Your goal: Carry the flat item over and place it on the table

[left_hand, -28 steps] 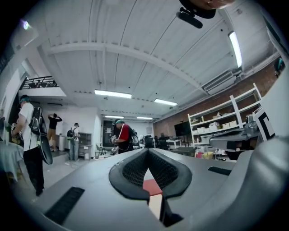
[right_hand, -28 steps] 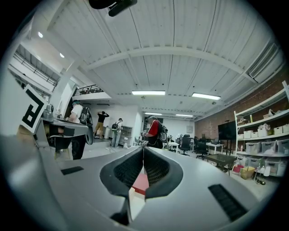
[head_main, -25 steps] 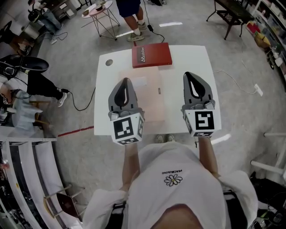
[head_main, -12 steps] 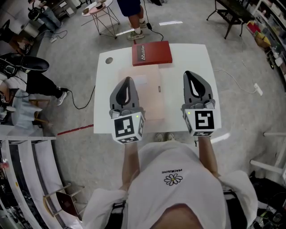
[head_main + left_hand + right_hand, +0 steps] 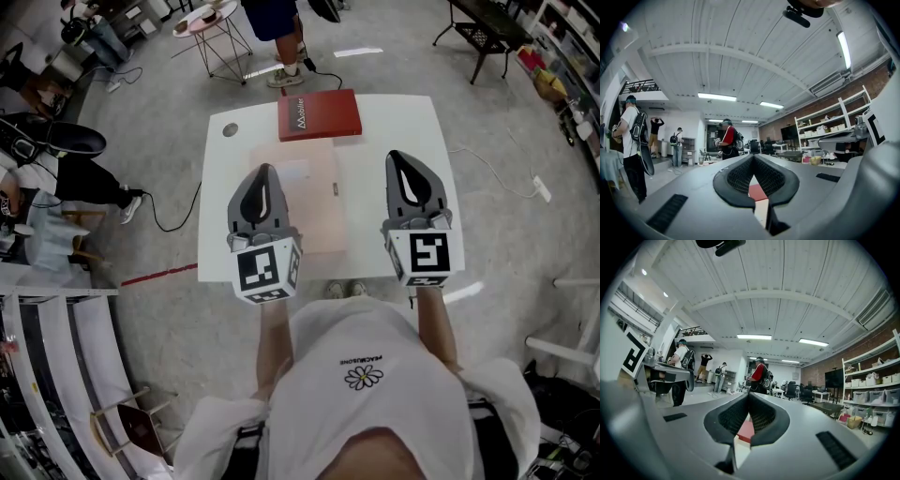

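Head view, L claw [image 5: 264, 171], R claw [image 5: 401, 157] unmoved

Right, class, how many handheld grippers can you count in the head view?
2. The left gripper hovers over the white table's near left, the right gripper over its near right; both are shut and empty.

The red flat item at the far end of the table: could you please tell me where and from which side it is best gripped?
Probably its right edge, approached low from the right with the right gripper. The red item lies flat on the table, with bare tabletop beside that edge, whereas a pale sheet adjoins its near edge. That gripper is shut, so it must open.
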The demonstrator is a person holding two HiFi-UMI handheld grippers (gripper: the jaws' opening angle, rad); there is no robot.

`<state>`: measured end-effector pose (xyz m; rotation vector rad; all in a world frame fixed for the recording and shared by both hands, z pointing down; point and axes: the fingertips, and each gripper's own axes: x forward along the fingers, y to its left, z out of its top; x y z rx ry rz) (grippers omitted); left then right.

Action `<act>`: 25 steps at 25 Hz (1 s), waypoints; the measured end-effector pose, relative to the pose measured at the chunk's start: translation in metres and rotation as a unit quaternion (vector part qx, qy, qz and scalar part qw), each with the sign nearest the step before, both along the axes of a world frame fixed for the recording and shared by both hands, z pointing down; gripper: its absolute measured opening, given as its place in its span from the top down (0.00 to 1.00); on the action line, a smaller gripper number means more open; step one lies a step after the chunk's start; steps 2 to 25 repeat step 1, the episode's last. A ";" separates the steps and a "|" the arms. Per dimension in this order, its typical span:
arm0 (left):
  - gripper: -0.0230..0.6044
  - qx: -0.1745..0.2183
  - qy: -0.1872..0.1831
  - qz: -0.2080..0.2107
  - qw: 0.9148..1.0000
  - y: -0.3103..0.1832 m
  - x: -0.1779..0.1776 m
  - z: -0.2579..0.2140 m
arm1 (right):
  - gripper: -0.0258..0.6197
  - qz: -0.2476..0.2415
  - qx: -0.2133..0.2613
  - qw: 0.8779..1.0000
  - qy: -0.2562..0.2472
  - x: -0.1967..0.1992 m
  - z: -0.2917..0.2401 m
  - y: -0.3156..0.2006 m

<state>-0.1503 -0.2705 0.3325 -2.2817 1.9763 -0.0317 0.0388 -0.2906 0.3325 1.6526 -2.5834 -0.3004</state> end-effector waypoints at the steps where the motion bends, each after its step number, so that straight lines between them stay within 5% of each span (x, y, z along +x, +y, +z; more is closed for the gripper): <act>1: 0.94 0.000 0.000 0.000 1.000 0.000 0.000 0.000 | 0.94 0.000 0.000 1.000 0.001 0.000 0.000 0.000; 25: 0.94 0.000 0.000 0.000 1.000 0.000 0.000 0.000 | 0.94 0.000 0.000 1.000 0.001 0.000 0.000 0.000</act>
